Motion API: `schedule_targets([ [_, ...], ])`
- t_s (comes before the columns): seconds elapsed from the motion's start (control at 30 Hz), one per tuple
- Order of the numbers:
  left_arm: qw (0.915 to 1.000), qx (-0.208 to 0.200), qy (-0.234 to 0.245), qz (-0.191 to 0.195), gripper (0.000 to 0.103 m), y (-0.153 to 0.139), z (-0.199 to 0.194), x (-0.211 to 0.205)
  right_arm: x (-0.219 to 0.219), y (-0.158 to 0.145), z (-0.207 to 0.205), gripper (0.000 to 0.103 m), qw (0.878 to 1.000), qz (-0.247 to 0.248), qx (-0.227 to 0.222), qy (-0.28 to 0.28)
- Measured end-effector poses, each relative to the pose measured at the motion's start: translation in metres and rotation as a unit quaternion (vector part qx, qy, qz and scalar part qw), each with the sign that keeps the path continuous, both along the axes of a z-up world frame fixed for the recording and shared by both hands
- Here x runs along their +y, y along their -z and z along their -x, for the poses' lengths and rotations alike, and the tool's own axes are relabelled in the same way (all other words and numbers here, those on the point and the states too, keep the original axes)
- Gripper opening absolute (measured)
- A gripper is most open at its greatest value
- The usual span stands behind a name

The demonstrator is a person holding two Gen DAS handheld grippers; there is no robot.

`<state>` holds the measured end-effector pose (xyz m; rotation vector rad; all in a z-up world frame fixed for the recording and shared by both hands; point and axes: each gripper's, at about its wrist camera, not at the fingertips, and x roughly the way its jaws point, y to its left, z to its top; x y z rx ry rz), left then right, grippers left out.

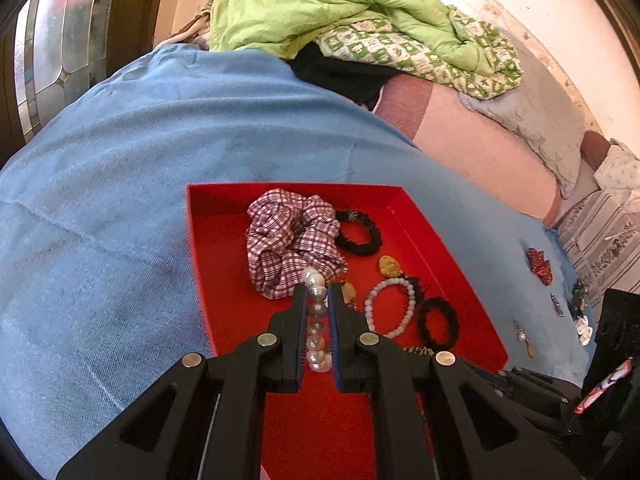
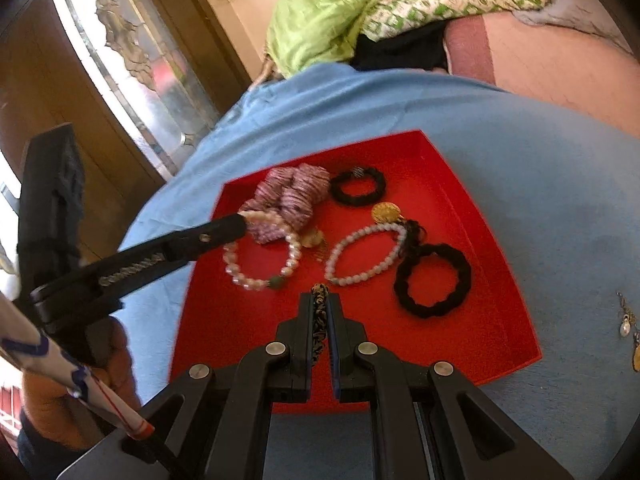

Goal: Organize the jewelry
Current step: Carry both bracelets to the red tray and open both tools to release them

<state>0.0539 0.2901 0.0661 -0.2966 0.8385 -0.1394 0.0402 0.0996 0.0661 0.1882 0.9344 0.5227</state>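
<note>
A red tray (image 1: 208, 240) (image 2: 480, 240) lies on a blue cloth. In it are a plaid scrunchie (image 1: 284, 240) (image 2: 292, 196), two black hair ties (image 1: 358, 232) (image 2: 432, 280), a gold pendant (image 1: 390, 266) (image 2: 386, 212) and a pale bead bracelet (image 1: 390, 308) (image 2: 364, 256). My left gripper (image 1: 318, 292) (image 2: 244, 220) is shut on a pearl bracelet (image 1: 318, 320) (image 2: 260, 264), which hangs over the tray. My right gripper (image 2: 320, 300) is shut on a dark patterned gold-and-black piece (image 2: 319, 320) above the tray's near side.
Small earrings and clips lie on the blue cloth (image 1: 120, 200) right of the tray, among them a red bow (image 1: 540, 264) and a pearl earring (image 2: 625, 326). A green quilt (image 1: 320, 8) is piled at the back. A glass door (image 1: 52, 48) stands at left.
</note>
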Motion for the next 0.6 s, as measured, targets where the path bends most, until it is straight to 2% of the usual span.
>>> schedule_targets([
  [0.3,0.9999,0.013,-0.007,-0.007,0.009,0.005,-0.004,-0.001,0.002,0.017,-0.008,0.007,1.000,0.012,0.025,0.007],
  [0.6,0.9997,0.014,-0.011,-0.015,0.009,0.007,-0.005,-0.003,0.006,0.018,-0.008,0.009,0.999,0.027,0.023,0.002],
])
